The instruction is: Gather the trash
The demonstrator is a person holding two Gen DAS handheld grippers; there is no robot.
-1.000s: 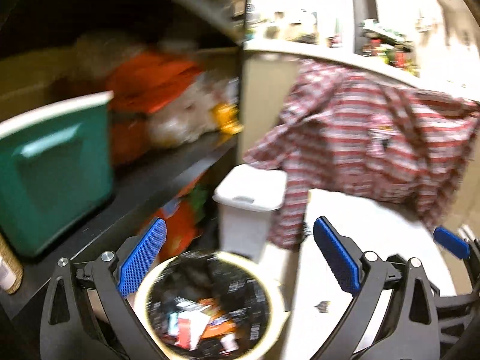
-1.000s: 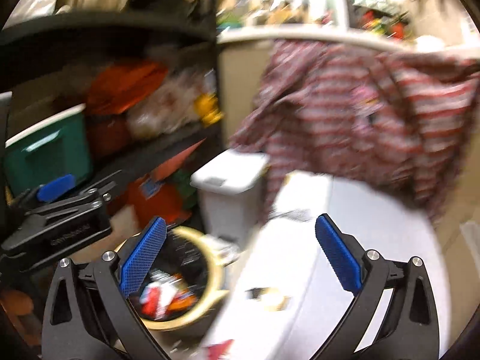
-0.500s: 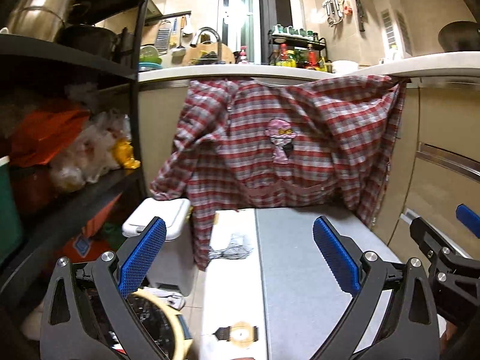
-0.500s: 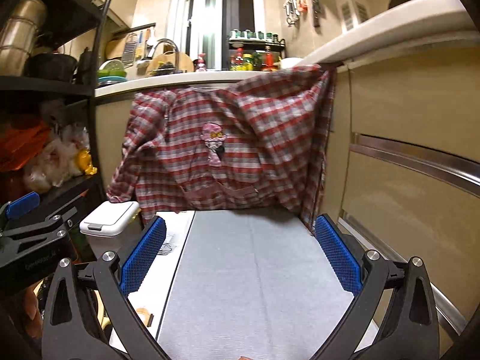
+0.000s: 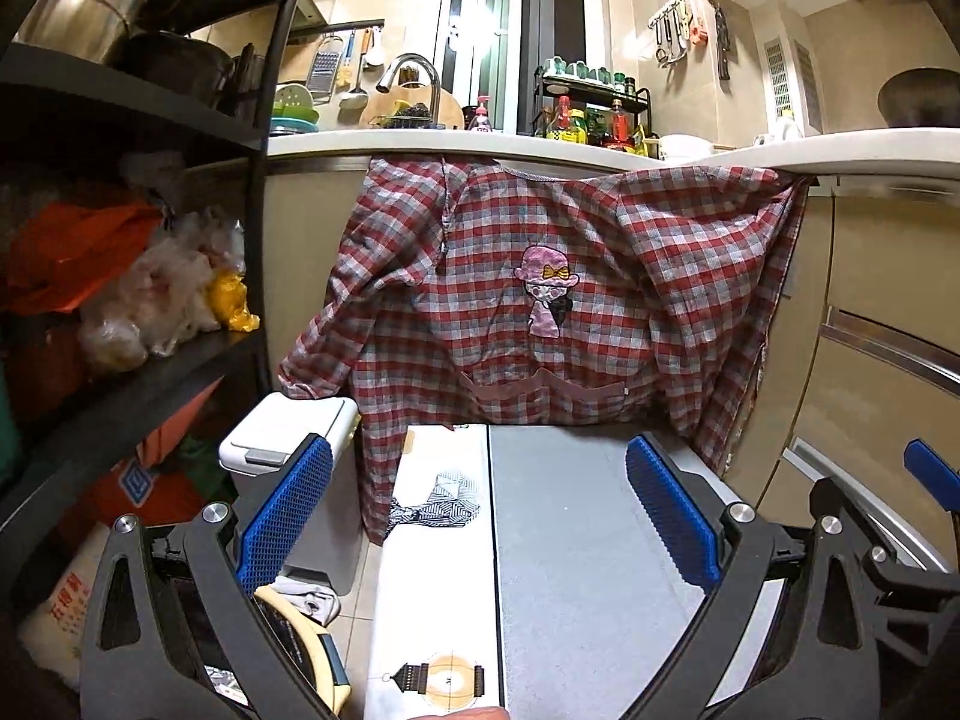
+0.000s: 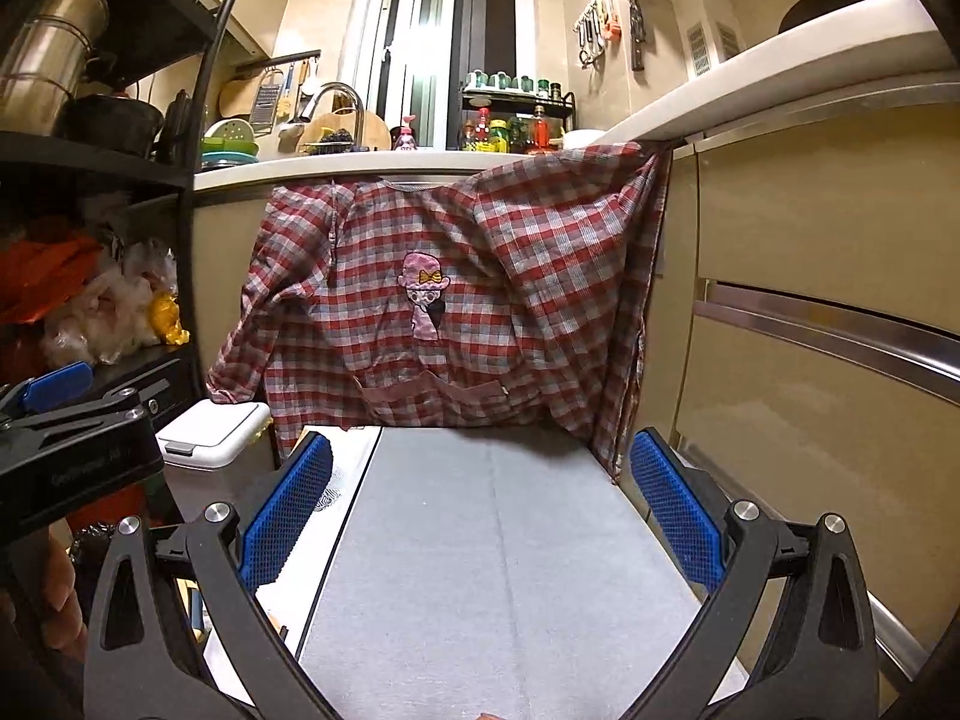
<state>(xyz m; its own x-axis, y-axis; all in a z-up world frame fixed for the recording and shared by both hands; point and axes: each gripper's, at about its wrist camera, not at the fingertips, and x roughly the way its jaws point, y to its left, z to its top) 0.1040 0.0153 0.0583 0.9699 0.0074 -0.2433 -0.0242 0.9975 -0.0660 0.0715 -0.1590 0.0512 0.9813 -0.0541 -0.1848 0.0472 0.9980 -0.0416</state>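
Bottom left of the left wrist view, the round cream-rimmed trash bin with a black liner (image 5: 312,654) peeks out behind the left tool (image 5: 477,516), fingers spread wide, nothing between them. Just above it, a small white lidded pedal bin (image 5: 288,438). Right tool (image 6: 480,516) gapes open too, empty, over the grey floor mat (image 6: 492,570). Centre frame, a red checked apron (image 6: 450,300) hangs from the white tabletop (image 6: 360,165).
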